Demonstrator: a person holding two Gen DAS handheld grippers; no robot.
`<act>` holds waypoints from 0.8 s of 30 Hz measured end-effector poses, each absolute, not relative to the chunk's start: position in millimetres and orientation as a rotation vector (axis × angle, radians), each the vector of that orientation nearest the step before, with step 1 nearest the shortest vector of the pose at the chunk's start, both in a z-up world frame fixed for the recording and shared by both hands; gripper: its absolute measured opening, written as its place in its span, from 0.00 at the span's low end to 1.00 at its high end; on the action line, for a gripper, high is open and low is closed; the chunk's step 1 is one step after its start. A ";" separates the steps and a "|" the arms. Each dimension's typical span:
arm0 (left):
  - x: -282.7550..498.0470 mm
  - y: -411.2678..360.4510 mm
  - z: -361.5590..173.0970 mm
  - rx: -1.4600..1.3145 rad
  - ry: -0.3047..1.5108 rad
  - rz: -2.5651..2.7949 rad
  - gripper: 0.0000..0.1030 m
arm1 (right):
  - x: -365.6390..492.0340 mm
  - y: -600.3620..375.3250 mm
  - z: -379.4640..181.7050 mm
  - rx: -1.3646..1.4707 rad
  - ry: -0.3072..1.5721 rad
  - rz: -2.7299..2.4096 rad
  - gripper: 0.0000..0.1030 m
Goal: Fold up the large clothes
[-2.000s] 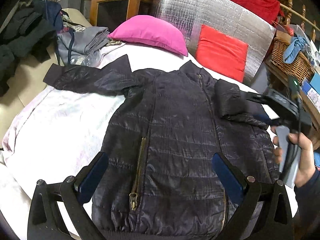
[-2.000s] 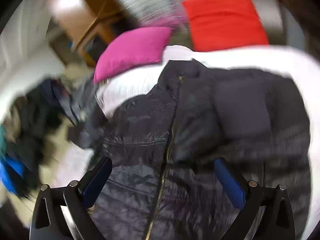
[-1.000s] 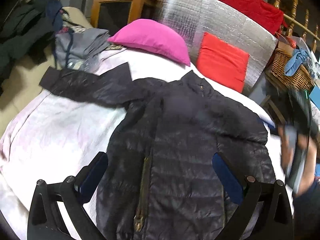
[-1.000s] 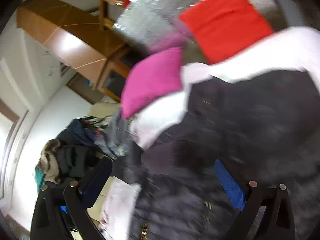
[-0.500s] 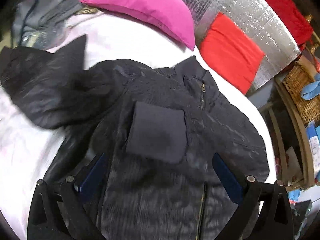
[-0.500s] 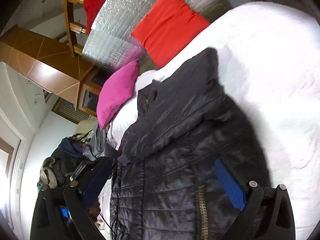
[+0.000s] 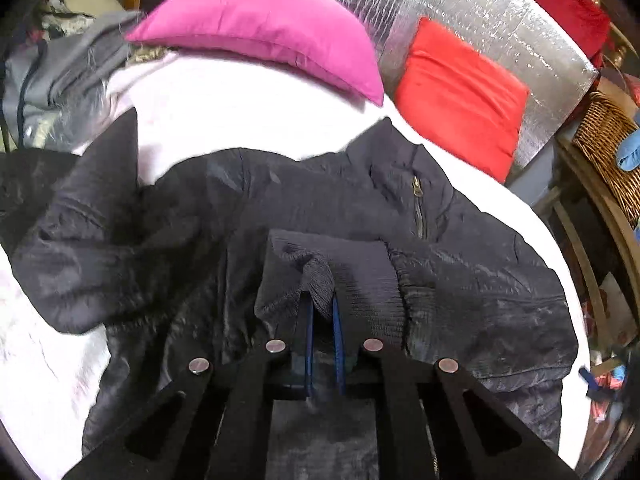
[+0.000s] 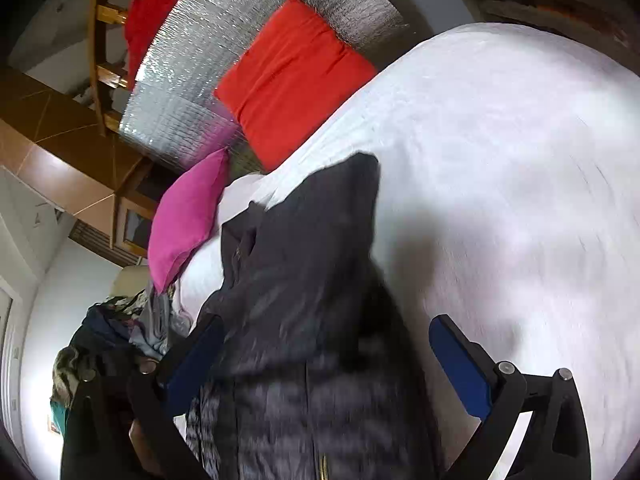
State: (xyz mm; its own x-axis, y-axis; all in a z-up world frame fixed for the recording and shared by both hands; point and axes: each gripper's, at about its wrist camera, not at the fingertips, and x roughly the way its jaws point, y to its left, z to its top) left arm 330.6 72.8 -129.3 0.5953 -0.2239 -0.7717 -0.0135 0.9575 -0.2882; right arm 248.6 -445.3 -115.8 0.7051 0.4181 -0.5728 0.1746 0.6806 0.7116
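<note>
The left wrist view shows the left gripper (image 7: 320, 312) with jaws pinched tight on the ribbed cuff (image 7: 344, 276) of the dark jacket (image 7: 280, 208), which lies spread on the white bed (image 7: 224, 116) below the pink pillow (image 7: 260, 32). Only the right wrist view shows the right gripper (image 8: 320, 364), tilted, jaws wide, hovering over the jacket's side with bare sheet beside it.

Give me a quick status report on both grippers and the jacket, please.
Left gripper shut on the knit cuff, sleeve across the jacket front. Right gripper open above the jacket. Other sleeve unfolded. Nothing blocking.
</note>
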 end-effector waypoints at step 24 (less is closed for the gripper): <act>328.8 61.0 -163.1 -0.174 0.956 -0.114 0.09 | 368.6 -432.3 -132.2 0.518 0.953 -0.001 0.95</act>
State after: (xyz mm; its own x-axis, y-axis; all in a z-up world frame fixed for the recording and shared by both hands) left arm 328.8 61.0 -163.1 0.5725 -0.1734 -0.8013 0.0202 0.9801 -0.1977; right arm 368.6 -432.3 -132.2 0.5884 0.2226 -0.7773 0.2246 0.8785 0.4216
